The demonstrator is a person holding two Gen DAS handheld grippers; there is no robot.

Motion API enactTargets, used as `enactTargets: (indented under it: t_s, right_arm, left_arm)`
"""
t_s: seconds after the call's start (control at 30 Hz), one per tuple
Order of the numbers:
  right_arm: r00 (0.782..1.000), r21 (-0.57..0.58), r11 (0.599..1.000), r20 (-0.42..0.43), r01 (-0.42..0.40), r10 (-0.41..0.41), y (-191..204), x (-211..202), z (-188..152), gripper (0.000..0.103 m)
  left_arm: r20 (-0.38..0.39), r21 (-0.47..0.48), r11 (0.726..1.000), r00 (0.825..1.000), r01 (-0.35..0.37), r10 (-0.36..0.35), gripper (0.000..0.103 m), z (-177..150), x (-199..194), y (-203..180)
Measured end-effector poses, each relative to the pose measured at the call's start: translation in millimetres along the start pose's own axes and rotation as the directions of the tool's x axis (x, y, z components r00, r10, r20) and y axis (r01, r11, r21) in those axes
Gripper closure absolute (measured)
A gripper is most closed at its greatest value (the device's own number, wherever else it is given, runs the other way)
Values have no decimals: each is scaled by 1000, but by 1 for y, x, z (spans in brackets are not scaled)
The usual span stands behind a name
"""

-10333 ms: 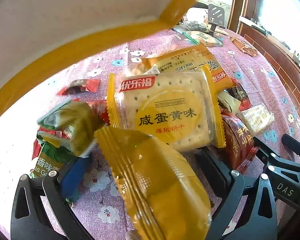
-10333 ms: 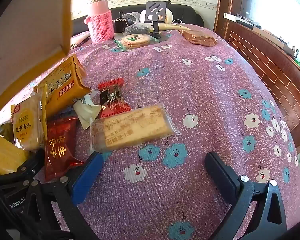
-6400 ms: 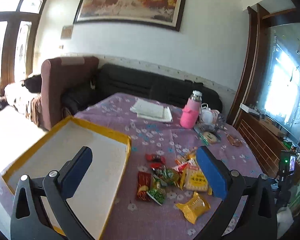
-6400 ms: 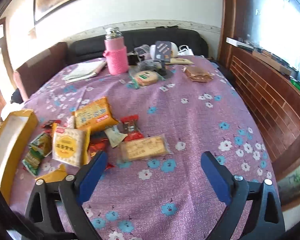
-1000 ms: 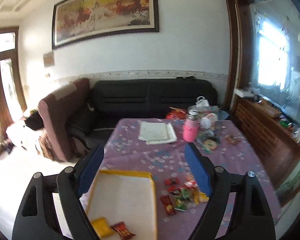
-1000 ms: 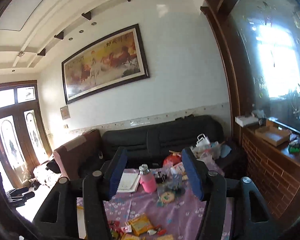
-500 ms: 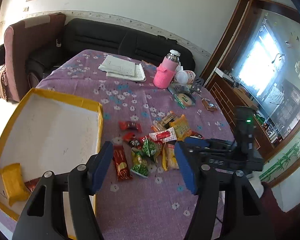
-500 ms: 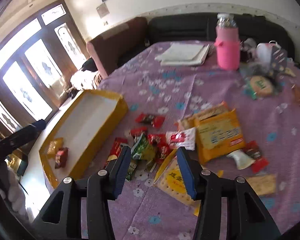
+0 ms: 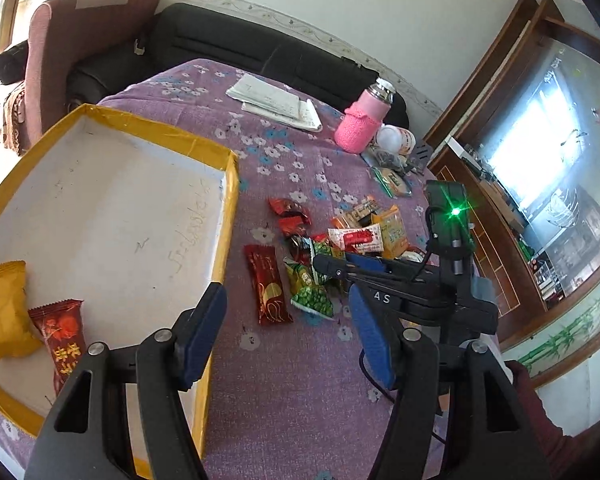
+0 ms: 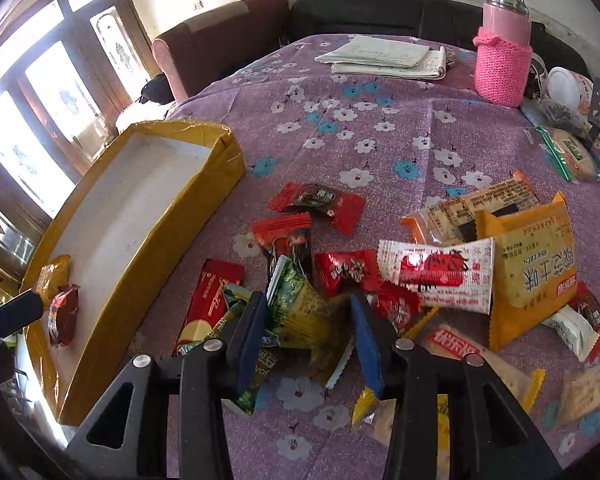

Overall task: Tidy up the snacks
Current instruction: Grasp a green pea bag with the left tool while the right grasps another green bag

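The right gripper (image 10: 308, 328) has just been closing around a green-and-yellow snack packet (image 10: 304, 312) in the pile on the purple flowered tablecloth (image 10: 380, 140); whether its pads press yet, I cannot tell. The left gripper (image 9: 288, 332) hangs half open and empty beside the yellow-rimmed tray (image 9: 228, 200); inside lie a yellow packet (image 9: 2, 312) and a red one (image 9: 62, 344).

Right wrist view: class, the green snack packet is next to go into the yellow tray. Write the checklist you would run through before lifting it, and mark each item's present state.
1. Green packet lies between the right tool's pads: ok; its jaws have just been closing.
2. Pads press firmly on it: cannot tell.
3. Only one packet is caught: cannot tell; a second green packet lies under the left finger.
4. Yellow tray has free room: ok; only a yellow packet and a red packet lie at one end.
5. Tray sits flat on the table: ok.
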State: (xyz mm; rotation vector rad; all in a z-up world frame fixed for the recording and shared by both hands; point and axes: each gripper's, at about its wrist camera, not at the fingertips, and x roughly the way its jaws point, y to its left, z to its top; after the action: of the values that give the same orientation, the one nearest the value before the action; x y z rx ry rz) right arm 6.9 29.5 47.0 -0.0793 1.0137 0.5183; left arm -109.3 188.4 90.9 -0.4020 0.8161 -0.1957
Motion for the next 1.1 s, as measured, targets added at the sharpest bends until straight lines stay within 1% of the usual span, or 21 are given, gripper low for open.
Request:
enactTargets:
  t_s: [0.1, 0.17, 0.23, 0.27, 0.3, 0.33, 0.37, 0.43, 0.5, 0.53, 0.6, 0.67, 0.7, 0.73, 0.77, 0.8, 0.87, 0.93, 1.03, 1.07, 1.1]
  right_arm:
    - [1000, 21, 1000, 3, -18, 17, -5, -13, -9, 68]
    - [1000, 27, 999, -8, -24, 24, -7, -21, -18, 68]
    - [999, 42, 998, -16, -39, 39, -10, -32, -30, 71]
    - [999, 58, 997, -13, -44, 45, -14, -41, -38, 77]
    - [999, 75, 996, -10, -51, 52, -18, -49, -45, 94]
    - [998, 105, 993, -9, -62, 64, -25, -58, -54, 96]
    - [998, 125, 991, -2, -57, 58, -30, -66, -61, 96]
    - [999, 166, 985, 23, -52, 49, -45, -81, -75, 91]
    - [996, 208, 976, 59, -72, 61, -60, -93, -88, 89]
    - [995, 214, 973, 72, -86, 72, -65, -97, -93, 87]
    - [992, 227, 968, 94, -102, 82, -72, -103, -100, 73]
    - [986, 241, 960, 114, -146, 121, -76, -106, -103, 66]
    - [982, 244, 955, 122, -169, 143, -77, -107, -103, 62]
    - [979, 249, 951, 129, -186, 157, -78, -109, -102, 60]
    - [976, 247, 948, 139, -200, 170, -78, -111, -101, 58]
    - [973, 240, 948, 145, -211, 180, -77, -111, -99, 58]
    - [972, 219, 952, 144, -215, 186, -72, -109, -95, 56]
    - [974, 197, 959, 144, -204, 177, -66, -106, -89, 53]
    - [983, 106, 984, 138, -140, 124, -50, -100, -73, 50]
    - [985, 51, 992, 134, -117, 110, -43, -95, -66, 43]
    - [988, -3, 995, 119, -95, 95, -36, -89, -59, 36]
  left_arm:
    - [-30, 24, 1000, 1000, 3, -2, 41, -4, 11, -6]
    - [-52, 39, 999, 999, 1, 1, 41, -8, 18, -10]
    - [-74, 53, 999, 997, 8, -4, 41, -13, 25, -16]
    - [-85, 64, 998, 996, 13, -8, 41, -15, 28, -19]
    - [-98, 78, 997, 995, 14, -6, 40, -17, 33, -22]
    - [-118, 95, 995, 993, 13, -2, 40, -20, 40, -27]
    - [-133, 107, 994, 991, 13, 2, 40, -21, 45, -31]
    - [-163, 148, 989, 986, 4, 20, 40, -23, 61, -41]
    - [-174, 199, 980, 983, -21, 56, 40, -22, 77, -51]
    - [-173, 237, 971, 981, -44, 87, 40, -21, 87, -56]
    - [-163, 287, 955, 978, -81, 132, 40, -20, 103, -63]
    - [-170, 309, 948, 976, -76, 134, 40, -19, 117, -66]
    - [-176, 313, 947, 976, -68, 128, 42, -19, 120, -66]
    - [-173, 320, 944, 975, -77, 138, 59, -20, 122, -67]
    - [-164, 330, 939, 974, -97, 159, 71, -21, 123, -68]
    - [-165, 331, 939, 973, -97, 159, 75, -21, 121, -66]
    - [-173, 295, 953, 977, -71, 126, 76, -20, 118, -62]
    - [-170, 287, 956, 978, -64, 117, 77, -21, 114, -60]
    - [-167, 287, 957, 982, -39, 90, 82, -24, 104, -60]
    - [-164, 286, 958, 983, -34, 83, 88, -25, 100, -60]
    - [-166, 282, 959, 983, -30, 79, 88, -26, 98, -59]
